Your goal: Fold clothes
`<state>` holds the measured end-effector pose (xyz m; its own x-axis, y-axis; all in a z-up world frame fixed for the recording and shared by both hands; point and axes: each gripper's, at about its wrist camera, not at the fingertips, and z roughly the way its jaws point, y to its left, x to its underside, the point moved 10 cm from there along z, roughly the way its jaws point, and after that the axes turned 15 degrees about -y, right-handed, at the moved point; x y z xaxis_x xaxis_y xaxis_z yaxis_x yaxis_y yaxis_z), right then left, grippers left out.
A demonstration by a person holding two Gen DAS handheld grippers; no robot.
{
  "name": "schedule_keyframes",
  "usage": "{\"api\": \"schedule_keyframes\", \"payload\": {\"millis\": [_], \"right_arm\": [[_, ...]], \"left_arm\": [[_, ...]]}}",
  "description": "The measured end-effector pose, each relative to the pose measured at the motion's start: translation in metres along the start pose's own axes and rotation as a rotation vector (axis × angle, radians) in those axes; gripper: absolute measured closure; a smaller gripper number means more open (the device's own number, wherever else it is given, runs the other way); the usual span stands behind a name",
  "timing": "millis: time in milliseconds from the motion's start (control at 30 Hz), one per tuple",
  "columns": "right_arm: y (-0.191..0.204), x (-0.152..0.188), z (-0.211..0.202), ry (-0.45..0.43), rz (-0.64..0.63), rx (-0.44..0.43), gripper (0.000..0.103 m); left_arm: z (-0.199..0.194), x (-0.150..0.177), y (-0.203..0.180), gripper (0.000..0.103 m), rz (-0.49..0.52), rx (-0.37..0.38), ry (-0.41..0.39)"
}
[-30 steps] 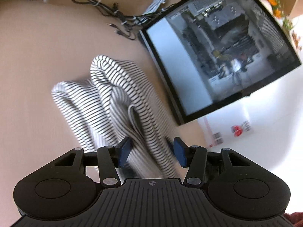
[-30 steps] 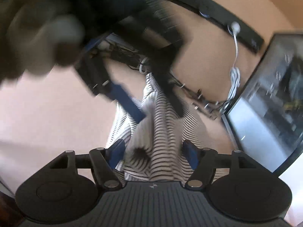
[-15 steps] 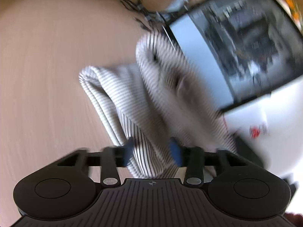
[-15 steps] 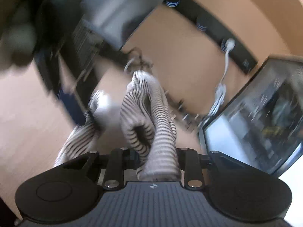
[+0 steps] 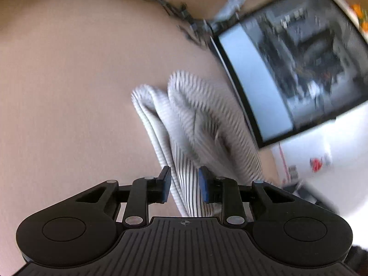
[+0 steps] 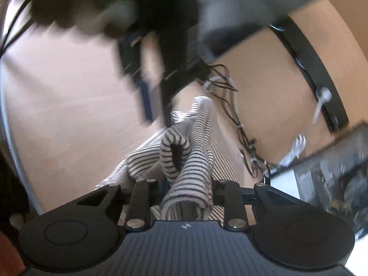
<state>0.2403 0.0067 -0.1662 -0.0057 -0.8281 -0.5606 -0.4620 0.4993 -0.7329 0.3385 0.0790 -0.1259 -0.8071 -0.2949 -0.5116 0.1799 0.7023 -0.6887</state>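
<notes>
Both claws are clenched on the same black-and-white striped knit garment [image 5: 195, 124]. Between the left gripper's [image 5: 184, 185] blue pads [image 5: 166, 185] runs a flat band of the striped cloth, pinched from either side; its jaws have just been closing onto that band. From there the garment runs away from the claw as two rounded, bunched folds that lie on the pale beige tabletop [image 5: 69, 80], their far ends just beside the black-framed glass-sided computer case [image 5: 287, 69].

From the right wrist, the right gripper [image 6: 187, 197] grips a thick rolled fold of the same cloth, which bulges up over the fingers and hides the pads. A looped tube of fabric, perhaps a sleeve, stands up just ahead of that claw, with the rest trailing forward and down to the left.

Only the right wrist camera shows the other tool, a blurred dark shape [image 6: 149, 46] above the far end of the garment, and a long black bar [image 6: 317, 69] along the desk's back. Both views show tangled black cables [image 5: 165, 2] and a white cord [image 5: 232, 2]; only the left view shows a white surface [image 5: 333, 172] past the case.
</notes>
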Motion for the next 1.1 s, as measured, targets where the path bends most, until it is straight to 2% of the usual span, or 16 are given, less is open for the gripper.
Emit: {"api": "schedule_keyframes", "payload": {"millis": [67, 167, 233, 333, 400, 467, 500, 567, 633, 667, 700, 733, 767, 867, 967, 1100], "right_arm": [[0.012, 0.000, 0.003, 0.004, -0.044, -0.015, 0.075], [0.019, -0.001, 0.008, 0.008, -0.076, -0.018, 0.075], [0.018, -0.002, 0.009, 0.011, -0.072, -0.030, 0.074], [0.004, -0.004, 0.006, 0.024, 0.017, -0.086, 0.067], [-0.016, -0.011, -0.003, 0.006, 0.177, -0.161, 0.055], [-0.037, -0.017, -0.015, -0.023, 0.315, -0.206, 0.032], [-0.045, -0.018, -0.022, -0.035, 0.350, -0.219, 0.029], [-0.048, -0.014, -0.034, -0.047, 0.314, -0.212, 0.022], [-0.033, -0.004, -0.042, -0.034, 0.232, -0.199, 0.021], [-0.024, 0.001, -0.043, -0.021, 0.211, -0.204, 0.024], [-0.020, 0.003, -0.042, -0.022, 0.211, -0.217, 0.033], [-0.018, 0.000, -0.045, -0.035, 0.236, -0.234, 0.073], [-0.021, -0.009, -0.047, -0.055, 0.285, -0.241, 0.087], [-0.041, -0.030, -0.048, -0.102, 0.436, -0.261, 0.090], [-0.051, -0.038, -0.037, -0.106, 0.632, -0.307, 0.092], [-0.015, -0.031, -0.016, -0.044, 0.696, -0.389, 0.092]], "left_arm": [[-0.012, -0.019, -0.007, 0.074, 0.004, 0.017, -0.056], [-0.025, -0.046, -0.030, 0.065, 0.042, 0.074, -0.137], [-0.023, -0.054, -0.050, 0.059, 0.067, 0.143, -0.146], [0.006, -0.049, -0.063, 0.056, 0.138, 0.141, -0.111], [0.027, -0.042, -0.055, 0.060, 0.167, 0.095, -0.077], [0.045, -0.036, -0.042, 0.063, 0.181, 0.043, -0.044], [0.047, -0.037, -0.040, 0.063, 0.171, 0.041, -0.044], [0.052, -0.041, -0.034, 0.064, 0.151, 0.037, -0.045], [0.053, -0.043, -0.028, 0.064, 0.139, 0.032, -0.043], [0.054, -0.044, -0.025, 0.065, 0.134, 0.029, -0.041], [0.054, -0.045, -0.022, 0.065, 0.128, 0.027, -0.040], [0.053, -0.045, -0.020, 0.065, 0.130, 0.027, -0.038], [0.051, -0.045, -0.018, 0.065, 0.132, 0.028, -0.036], [0.049, -0.046, -0.012, 0.065, 0.125, 0.026, -0.033], [0.050, -0.049, -0.009, 0.065, 0.106, 0.030, -0.035], [0.049, -0.051, -0.008, 0.064, 0.103, 0.030, -0.038]]}}
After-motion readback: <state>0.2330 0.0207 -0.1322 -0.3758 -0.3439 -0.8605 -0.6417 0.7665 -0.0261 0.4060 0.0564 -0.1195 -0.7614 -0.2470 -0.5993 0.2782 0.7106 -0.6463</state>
